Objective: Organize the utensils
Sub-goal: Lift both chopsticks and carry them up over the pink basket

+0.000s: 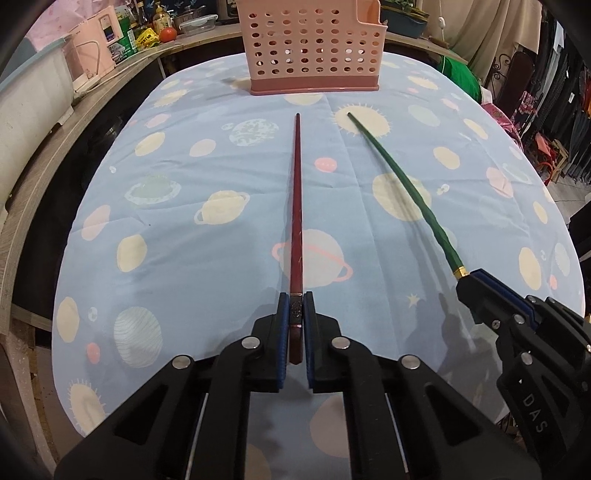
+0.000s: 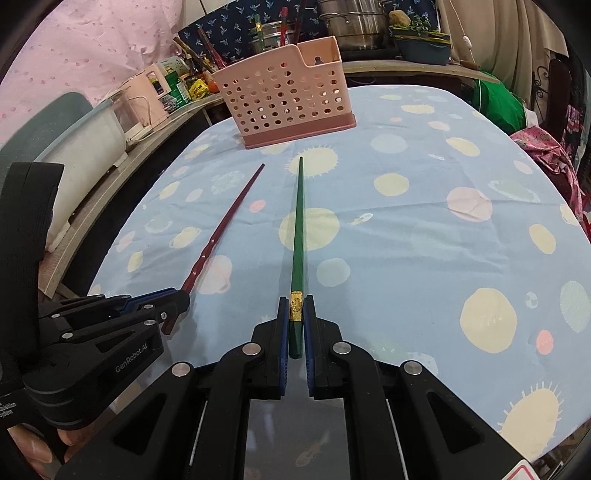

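Observation:
My left gripper [image 1: 295,301] is shut on the thick end of a dark red chopstick [image 1: 296,206], which points straight ahead above the table toward a pink perforated utensil basket [image 1: 314,48]. My right gripper [image 2: 295,301] is shut on the gold-banded end of a green chopstick [image 2: 298,229], which also points toward the basket [image 2: 284,103]. The right gripper [image 1: 471,278] with the green chopstick [image 1: 402,181] shows at the right of the left wrist view. The left gripper [image 2: 183,299] with the red chopstick [image 2: 225,225] shows at the left of the right wrist view. Several chopsticks stand in the basket.
The table wears a light blue cloth [image 1: 184,177] printed with planets. A wooden counter [image 1: 92,96] runs along the left and back with bottles, a pink appliance [image 2: 142,99] and steel pots [image 2: 351,26]. Green and pink fabric [image 2: 495,103] lies at the right edge.

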`<action>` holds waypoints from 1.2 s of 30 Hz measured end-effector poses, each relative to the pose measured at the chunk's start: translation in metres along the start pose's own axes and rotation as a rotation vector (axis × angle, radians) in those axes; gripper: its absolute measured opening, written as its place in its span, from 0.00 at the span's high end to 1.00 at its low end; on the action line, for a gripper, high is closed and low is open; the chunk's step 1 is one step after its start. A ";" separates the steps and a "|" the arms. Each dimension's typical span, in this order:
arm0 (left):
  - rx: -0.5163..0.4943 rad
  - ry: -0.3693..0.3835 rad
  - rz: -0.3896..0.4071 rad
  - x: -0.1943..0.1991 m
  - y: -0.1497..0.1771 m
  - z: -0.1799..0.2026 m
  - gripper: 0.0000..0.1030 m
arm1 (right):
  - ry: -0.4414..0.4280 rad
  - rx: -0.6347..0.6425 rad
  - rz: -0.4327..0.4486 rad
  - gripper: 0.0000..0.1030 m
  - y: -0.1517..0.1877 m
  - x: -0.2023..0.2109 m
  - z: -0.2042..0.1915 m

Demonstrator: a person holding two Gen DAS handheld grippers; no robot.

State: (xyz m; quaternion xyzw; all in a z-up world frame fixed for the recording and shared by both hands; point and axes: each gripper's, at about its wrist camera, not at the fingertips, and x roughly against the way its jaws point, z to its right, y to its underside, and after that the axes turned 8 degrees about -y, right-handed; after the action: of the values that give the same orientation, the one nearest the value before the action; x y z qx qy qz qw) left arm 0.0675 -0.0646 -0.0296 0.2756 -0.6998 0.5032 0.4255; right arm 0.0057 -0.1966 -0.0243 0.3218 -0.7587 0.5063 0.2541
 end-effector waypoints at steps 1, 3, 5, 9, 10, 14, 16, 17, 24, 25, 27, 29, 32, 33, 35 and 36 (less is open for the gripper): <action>0.000 0.000 0.001 0.002 -0.001 -0.001 0.93 | -0.004 0.004 0.007 0.93 -0.002 0.002 -0.002; 0.005 -0.002 0.004 0.006 -0.002 -0.003 0.93 | -0.006 0.016 0.021 0.93 -0.005 0.007 -0.007; 0.010 -0.006 0.011 0.011 -0.005 -0.005 0.93 | -0.013 0.021 0.035 0.93 -0.010 0.011 -0.010; 0.019 -0.016 0.039 0.023 -0.010 -0.010 0.93 | -0.024 0.023 0.068 0.93 -0.021 0.022 -0.014; 0.024 -0.015 0.047 0.026 -0.012 -0.011 0.93 | -0.026 0.024 0.076 0.93 -0.024 0.025 -0.014; 0.046 -0.005 0.079 0.040 -0.022 -0.019 0.93 | -0.035 0.022 0.118 0.93 -0.038 0.037 -0.016; 0.052 -0.002 0.098 0.047 -0.027 -0.022 0.93 | -0.040 0.025 0.140 0.99 -0.045 0.043 -0.018; 0.055 -0.001 0.109 0.050 -0.030 -0.024 0.93 | -0.042 0.026 0.153 0.99 -0.050 0.046 -0.019; 0.074 0.002 0.157 0.067 -0.051 -0.032 0.93 | -0.048 0.032 0.173 0.99 -0.068 0.047 -0.017; 0.077 -0.001 0.161 0.068 -0.052 -0.033 0.93 | -0.050 0.028 0.155 0.98 -0.066 0.042 -0.015; 0.079 -0.011 0.163 0.067 -0.052 -0.035 0.93 | -0.053 0.026 0.102 0.89 -0.058 0.031 -0.011; 0.082 -0.011 0.150 0.063 -0.049 -0.038 0.93 | -0.058 0.021 0.048 0.83 -0.046 0.018 -0.010; 0.083 -0.013 0.128 0.057 -0.043 -0.038 0.93 | -0.081 0.034 -0.031 0.81 -0.028 -0.002 -0.018; 0.082 -0.014 0.122 0.055 -0.042 -0.038 0.93 | -0.083 0.044 -0.051 0.80 -0.023 -0.007 -0.022; 0.081 -0.014 0.108 0.052 -0.038 -0.038 0.93 | -0.096 0.064 -0.096 0.77 -0.015 -0.020 -0.030; 0.080 -0.014 0.102 0.051 -0.036 -0.038 0.93 | -0.097 0.073 -0.105 0.75 -0.012 -0.023 -0.034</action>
State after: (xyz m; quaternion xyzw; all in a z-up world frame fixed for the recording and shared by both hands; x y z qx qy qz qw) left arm 0.0842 -0.0392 0.0366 0.2600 -0.6953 0.5497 0.3830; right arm 0.0320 -0.1627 -0.0214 0.3943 -0.7331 0.5036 0.2312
